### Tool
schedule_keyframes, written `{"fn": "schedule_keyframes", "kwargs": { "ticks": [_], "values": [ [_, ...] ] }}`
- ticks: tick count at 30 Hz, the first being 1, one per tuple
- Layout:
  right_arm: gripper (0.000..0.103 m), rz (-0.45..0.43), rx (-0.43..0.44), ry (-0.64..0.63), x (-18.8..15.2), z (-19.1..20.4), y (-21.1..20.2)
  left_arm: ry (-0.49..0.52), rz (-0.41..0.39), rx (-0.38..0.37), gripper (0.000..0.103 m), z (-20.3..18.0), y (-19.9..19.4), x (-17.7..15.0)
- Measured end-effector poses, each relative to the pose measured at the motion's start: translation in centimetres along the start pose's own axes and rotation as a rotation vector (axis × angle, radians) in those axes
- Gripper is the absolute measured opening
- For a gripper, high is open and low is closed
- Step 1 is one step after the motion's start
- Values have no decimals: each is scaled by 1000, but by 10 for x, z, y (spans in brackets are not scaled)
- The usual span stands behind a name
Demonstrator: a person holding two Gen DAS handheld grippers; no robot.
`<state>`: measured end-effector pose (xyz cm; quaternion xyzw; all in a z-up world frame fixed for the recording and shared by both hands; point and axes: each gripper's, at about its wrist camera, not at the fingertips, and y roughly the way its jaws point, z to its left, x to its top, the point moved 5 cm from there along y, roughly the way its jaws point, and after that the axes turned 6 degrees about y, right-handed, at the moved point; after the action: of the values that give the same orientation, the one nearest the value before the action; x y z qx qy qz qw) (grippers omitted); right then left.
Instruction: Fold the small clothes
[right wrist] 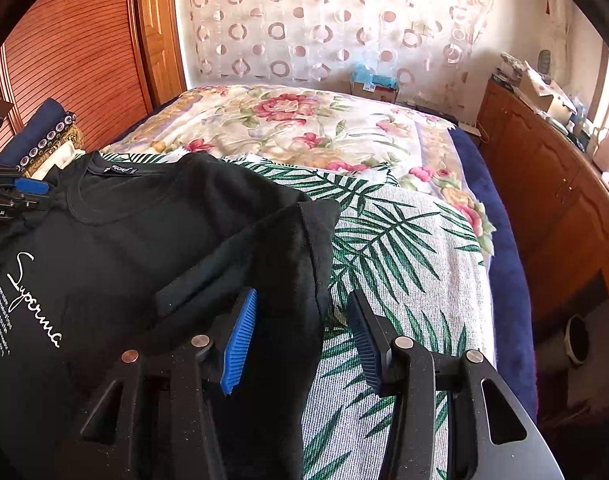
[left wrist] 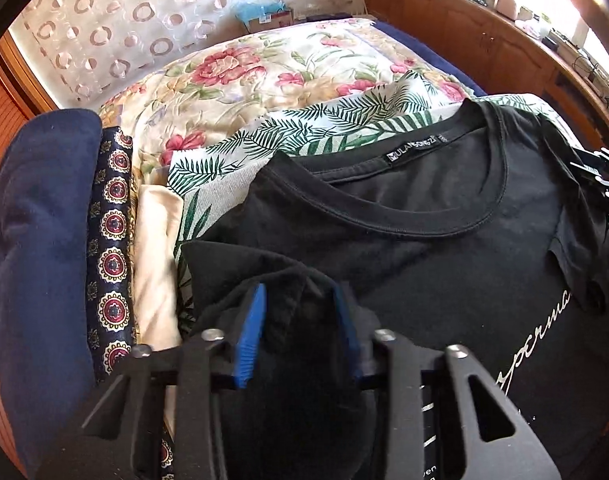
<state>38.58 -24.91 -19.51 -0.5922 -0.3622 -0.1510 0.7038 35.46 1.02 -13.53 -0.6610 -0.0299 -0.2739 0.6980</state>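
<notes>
Left wrist view: the left claw (left wrist: 300, 300) pinches a bunched fold of the black T-shirt (left wrist: 444, 240), which lies front up on a palm-leaf cloth (left wrist: 264, 136) over the floral bedspread (left wrist: 240, 80). Folded clothes (left wrist: 108, 240) sit beside it.

Right wrist view: the right claw (right wrist: 304, 320) stands wide apart, the shirt's sleeve (right wrist: 288, 264) draped between its blue pads (right wrist: 240, 340).

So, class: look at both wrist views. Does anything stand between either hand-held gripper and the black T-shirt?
Nothing visible does. The left hand-held gripper has black T-shirt fabric bunched between its fingers. The right hand-held gripper is open, with the shirt's edge lying directly between its fingers.
</notes>
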Motion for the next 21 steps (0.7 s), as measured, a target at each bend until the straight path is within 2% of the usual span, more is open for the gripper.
{"fn": "schedule_keyframes", "kwargs": {
  "ticks": [1, 2, 5, 12, 16, 21],
  "values": [
    [48, -1, 1, 0, 0, 0, 0, -1, -4, -9, 10, 0, -2, 0],
    [48, -1, 0, 0, 0, 0, 0, 2, -10, -19, 9, -1, -4, 0],
    [48, -1, -1, -1, 0, 0, 0, 24, -78, -3, 8, 0, -29, 0],
    [48, -5, -10, -10, 0, 0, 0, -81, -274, 85, 7, 54, -109, 3],
    [48, -7, -14, -13, 0, -1, 0, -154, -331, 96, 7, 87, -131, -7],
    [49, 0, 18, 14, 3, -6, 2, -170, -362, 91, 7, 92, -138, -21]
  ]
}}
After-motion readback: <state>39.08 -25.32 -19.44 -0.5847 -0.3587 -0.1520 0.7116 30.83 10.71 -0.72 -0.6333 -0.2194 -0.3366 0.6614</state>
